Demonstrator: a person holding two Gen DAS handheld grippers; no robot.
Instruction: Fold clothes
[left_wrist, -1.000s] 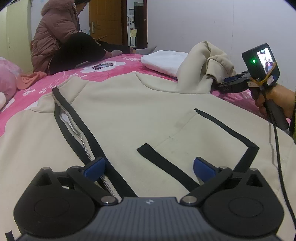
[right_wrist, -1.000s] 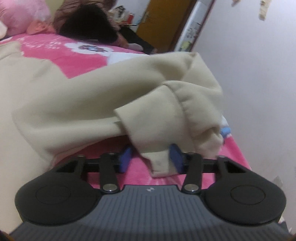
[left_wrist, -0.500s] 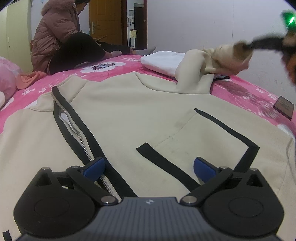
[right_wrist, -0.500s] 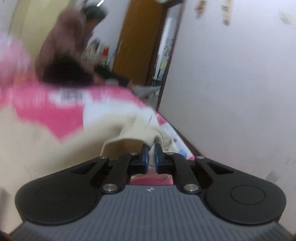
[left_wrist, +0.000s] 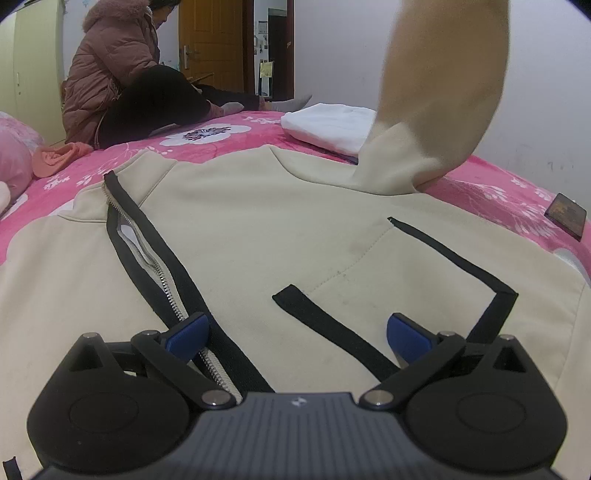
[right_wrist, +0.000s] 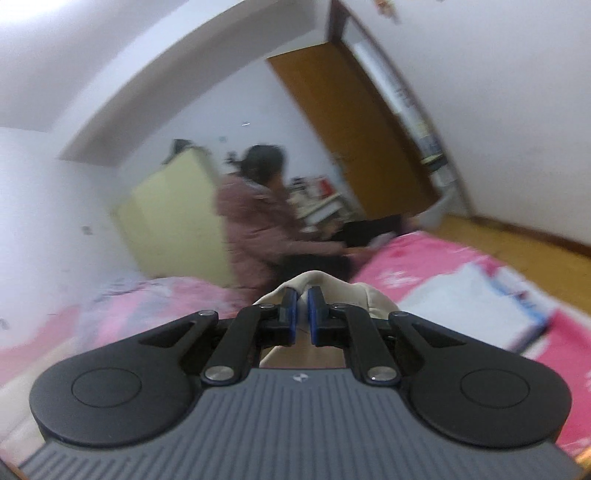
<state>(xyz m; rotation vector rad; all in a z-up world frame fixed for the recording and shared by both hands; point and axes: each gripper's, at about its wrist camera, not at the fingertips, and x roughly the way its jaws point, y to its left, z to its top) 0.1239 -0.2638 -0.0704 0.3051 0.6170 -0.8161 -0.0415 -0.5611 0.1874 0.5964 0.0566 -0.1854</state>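
A cream zip-up hoodie (left_wrist: 258, 229) with black trim lies flat on the pink bed. Its sleeve (left_wrist: 439, 92) rises steeply off the bed at the upper right of the left wrist view, running out of the top of the picture. My left gripper (left_wrist: 297, 326) hovers low over the hoodie's front, open, with the black zip band and a pocket strip between its blue pads but untouched. In the right wrist view my right gripper (right_wrist: 303, 304) is shut on the sleeve's cream cuff (right_wrist: 325, 282), held high above the bed and pointing nearly level across the room.
A folded white garment (left_wrist: 328, 125) lies on the bed behind the hoodie. A dark flat rectangular object (left_wrist: 565, 216) rests at the bed's right edge. A person in a pink padded coat (left_wrist: 110, 74) sits at the far end. Pink soft items (left_wrist: 55, 158) lie at left.
The right gripper closed on the sleeve's cuff and lifted it high, rolling as it rose; the sleeve now hangs upward out of the left view. The left gripper stayed where it was.
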